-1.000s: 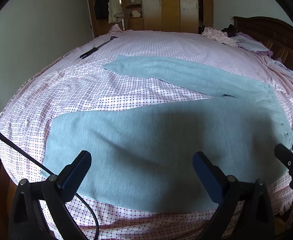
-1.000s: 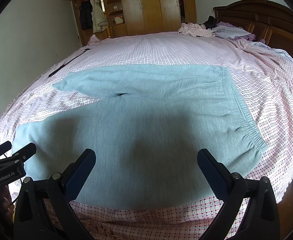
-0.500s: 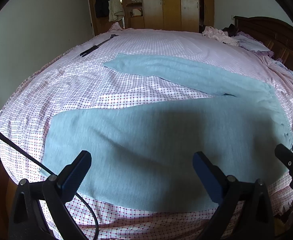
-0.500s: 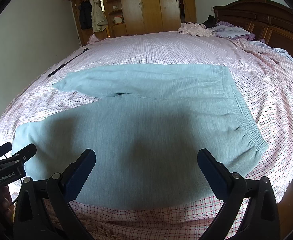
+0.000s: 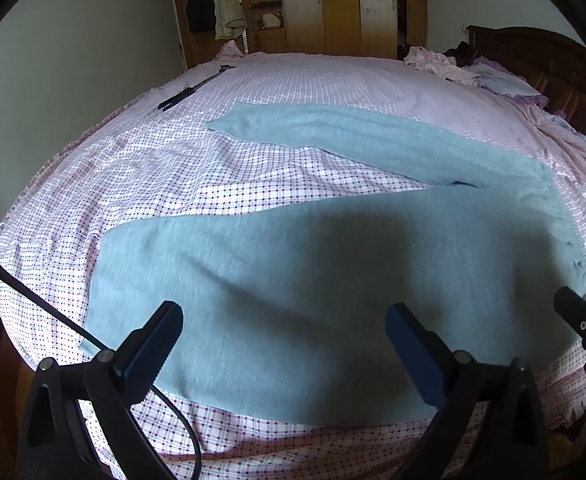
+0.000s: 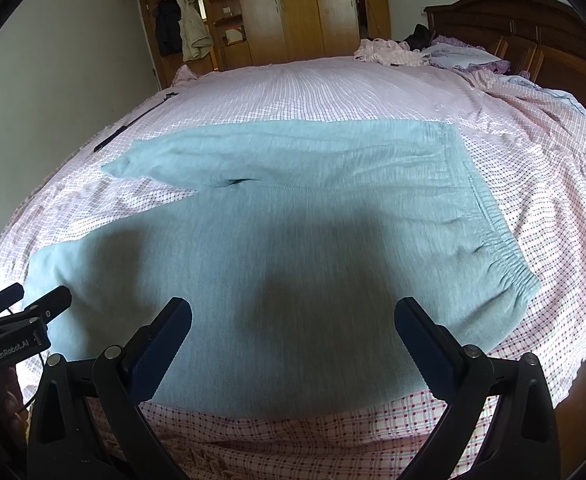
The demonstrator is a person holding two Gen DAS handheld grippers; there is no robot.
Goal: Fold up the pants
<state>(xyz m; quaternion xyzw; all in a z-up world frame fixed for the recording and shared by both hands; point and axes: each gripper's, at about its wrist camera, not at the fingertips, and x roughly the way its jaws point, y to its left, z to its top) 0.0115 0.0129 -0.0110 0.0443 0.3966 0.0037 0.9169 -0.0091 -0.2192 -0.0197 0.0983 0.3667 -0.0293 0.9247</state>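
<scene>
Lying flat, pants (image 6: 285,264) legs spread left, near edge by bed (image 6: 333,92) edge | left gripper (image 5: 283,340), right gripper (image 6: 293,332): wide open, empty | far wardrobe (image 6: 293,12).

left gripper (image 5: 281,344): fingers spread, empty | right gripper (image 6: 293,332): fingers spread, empty

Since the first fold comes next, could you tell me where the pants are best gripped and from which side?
Probably along the near edge of the pants: right gripper at the elastic waistband corner, left gripper at the near leg's cuff, both coming from the bed's near side. That edge lies flat and closest, both grippers open.
</scene>
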